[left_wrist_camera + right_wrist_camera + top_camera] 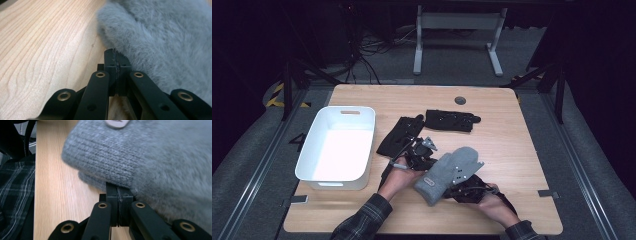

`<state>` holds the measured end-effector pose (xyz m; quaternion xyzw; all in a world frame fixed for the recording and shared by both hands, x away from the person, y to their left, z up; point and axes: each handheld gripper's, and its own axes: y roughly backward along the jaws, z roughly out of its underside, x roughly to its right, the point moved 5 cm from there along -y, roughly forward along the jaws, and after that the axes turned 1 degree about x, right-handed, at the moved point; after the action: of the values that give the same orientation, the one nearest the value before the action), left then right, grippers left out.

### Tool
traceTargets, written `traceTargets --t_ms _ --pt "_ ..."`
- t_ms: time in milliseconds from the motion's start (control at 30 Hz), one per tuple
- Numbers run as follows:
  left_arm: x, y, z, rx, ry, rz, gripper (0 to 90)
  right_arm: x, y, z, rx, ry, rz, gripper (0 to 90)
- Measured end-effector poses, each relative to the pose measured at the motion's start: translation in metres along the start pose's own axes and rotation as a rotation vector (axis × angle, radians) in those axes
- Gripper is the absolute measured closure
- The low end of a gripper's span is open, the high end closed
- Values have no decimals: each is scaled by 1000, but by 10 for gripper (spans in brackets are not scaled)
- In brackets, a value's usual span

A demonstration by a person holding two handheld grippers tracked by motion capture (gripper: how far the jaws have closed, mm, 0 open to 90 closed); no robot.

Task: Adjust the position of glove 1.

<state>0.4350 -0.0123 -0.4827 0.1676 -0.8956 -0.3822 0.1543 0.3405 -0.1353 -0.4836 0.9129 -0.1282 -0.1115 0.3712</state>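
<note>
Showing a grey fuzzy mitten (448, 174) with a ribbed cuff and a small oval label, lying at the near middle of a light wooden tabletop (512, 150), beside two black gloves (450, 120) and a white bin (338, 146); dark room, grey floor. Lying across both tongs: left tongs (115, 56) clenched against its fuzzy edge, right tongs (119, 191) clenched at its cuff; real pinching impossible to tell.

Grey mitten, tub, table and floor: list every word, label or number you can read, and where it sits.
Patch on the grey mitten's cuff: lettering too small to read.
Same patch in the right gripper view: cut off, blurred.
Floor mark beside the white tub: possibly "4", uncertain.
Nothing else legible.
</note>
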Motion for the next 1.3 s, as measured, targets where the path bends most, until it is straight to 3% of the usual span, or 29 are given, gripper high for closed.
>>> traceTargets --t_ms 200,367,533,600,633,667,733,767,800,833,900,1067,1300 --pt "-2 1 -2 3 -2 1 897 -4 -7 -4 -6 23 -6 900" --pt "-7 14 -2 25 7 -21 884 -4 6 -1 13 25 26 895" --pt "-7 30 -2 38 15 -22 713 1 28 12 22 9 104 722" --pt "-7 33 -2 40 17 -24 635 4 32 15 24 10 128 696" --pt "-7 36 -3 46 12 -24 635 6 37 19 27 -5 141 656" --pt "-5 41 -6 59 7 -34 565 12 46 27 40 -34 176 586" --pt "-3 43 -8 75 5 -32 494 14 49 30 48 -42 187 566" --pt "-1 45 -10 93 6 -23 494 17 53 35 54 -54 204 532" --pt "3 47 -14 105 2 -9 415 25 61 45 60 -86 252 478" --pt "3 47 -14 105 2 -9 374 25 61 45 60 -86 252 478" --pt "7 45 -18 123 -3 10 334 34 69 55 65 -121 297 421" --pt "13 33 -24 108 -10 51 206 57 85 72 84 -214 381 313" --pt "22 16 -28 77 -28 93 150 74 92 85 73 -280 438 267"
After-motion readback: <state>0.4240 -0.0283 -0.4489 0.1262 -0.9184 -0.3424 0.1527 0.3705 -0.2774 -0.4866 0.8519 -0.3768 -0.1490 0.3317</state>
